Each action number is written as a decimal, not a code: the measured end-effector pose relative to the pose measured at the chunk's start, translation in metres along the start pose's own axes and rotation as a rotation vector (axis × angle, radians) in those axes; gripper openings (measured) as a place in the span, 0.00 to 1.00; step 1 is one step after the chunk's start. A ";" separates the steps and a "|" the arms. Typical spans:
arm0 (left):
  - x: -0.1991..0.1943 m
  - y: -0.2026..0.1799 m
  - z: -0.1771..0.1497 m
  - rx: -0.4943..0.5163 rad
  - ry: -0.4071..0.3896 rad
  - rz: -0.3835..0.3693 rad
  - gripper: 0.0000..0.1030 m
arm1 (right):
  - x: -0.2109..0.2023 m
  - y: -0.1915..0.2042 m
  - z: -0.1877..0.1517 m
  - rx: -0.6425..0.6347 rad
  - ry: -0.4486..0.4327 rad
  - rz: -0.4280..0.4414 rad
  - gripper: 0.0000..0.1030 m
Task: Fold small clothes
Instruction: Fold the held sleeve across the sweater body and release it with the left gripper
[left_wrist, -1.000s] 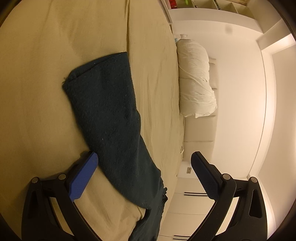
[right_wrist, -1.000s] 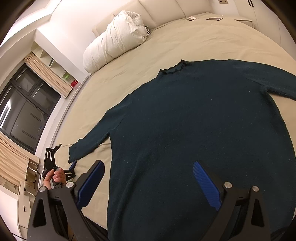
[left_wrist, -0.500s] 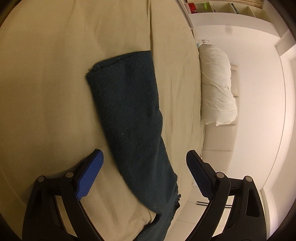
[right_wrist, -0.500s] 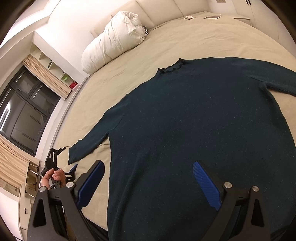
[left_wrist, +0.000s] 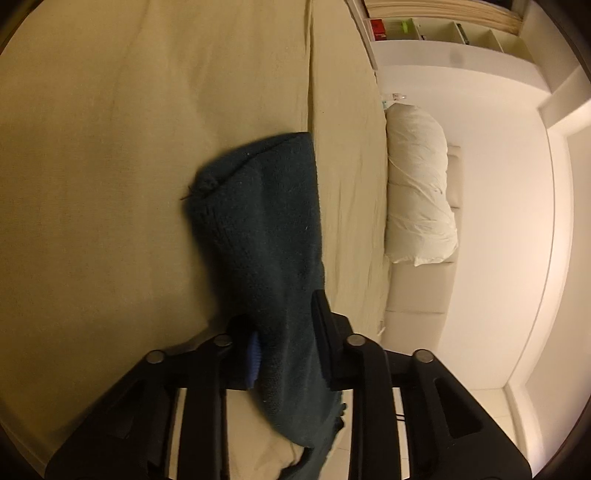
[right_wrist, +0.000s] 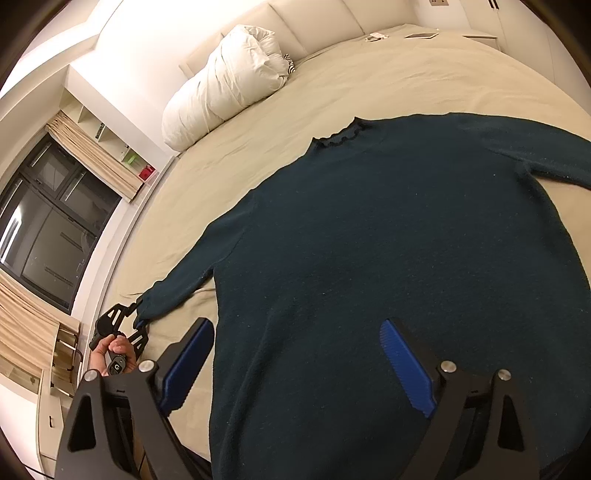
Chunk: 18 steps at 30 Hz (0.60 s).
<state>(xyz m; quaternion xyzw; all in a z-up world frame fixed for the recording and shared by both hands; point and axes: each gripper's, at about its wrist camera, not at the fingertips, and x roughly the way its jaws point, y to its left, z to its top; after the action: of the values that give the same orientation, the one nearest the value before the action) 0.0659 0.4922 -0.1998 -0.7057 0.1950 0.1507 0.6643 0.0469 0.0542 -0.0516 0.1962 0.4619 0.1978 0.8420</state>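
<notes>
Since the earlier frames, the left gripper (left_wrist: 284, 339) has advanced along the sleeve (left_wrist: 266, 236) and its jaws have gone from wide apart to closed on the fabric near the cuff end. One blue pad (left_wrist: 254, 354) shows at the left edge of the pinched cloth; the other finger is pressed against the sleeve's right edge. The cuff opening lies ahead of the jaws, resting on the beige bed (left_wrist: 129, 166).

The dark green sweater (right_wrist: 406, 258) lies spread flat on the bed (right_wrist: 406, 74), collar (right_wrist: 338, 138) pointing toward the headboard. In the right wrist view its left sleeve (right_wrist: 184, 280) runs out to the bed's edge, where the left gripper (right_wrist: 138, 321) holds its end, with the person's hand (right_wrist: 112, 349) on the handle. The opposite sleeve extends out of view at the right.

The right gripper (right_wrist: 295, 354) hovers over the sweater's lower body, jaws wide apart and holding nothing. Its blue fingers (right_wrist: 402, 369) stand above the fabric; contact cannot be determined.

A white rolled duvet (right_wrist: 229, 85) lies against the headboard, well apart from the sweater.
</notes>
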 end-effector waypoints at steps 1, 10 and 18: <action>0.002 -0.004 -0.001 0.021 -0.002 0.012 0.15 | 0.000 -0.001 0.000 0.000 0.000 -0.001 0.89; 0.034 -0.147 -0.085 0.557 0.012 0.062 0.07 | -0.005 -0.039 0.004 0.073 -0.022 -0.008 0.85; 0.127 -0.207 -0.357 1.446 0.200 0.145 0.07 | -0.014 -0.089 0.026 0.143 -0.062 -0.027 0.85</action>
<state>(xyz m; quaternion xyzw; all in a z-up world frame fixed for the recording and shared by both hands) 0.2595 0.1356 -0.0521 -0.0867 0.3517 -0.0371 0.9314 0.0754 -0.0320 -0.0747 0.2555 0.4510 0.1465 0.8425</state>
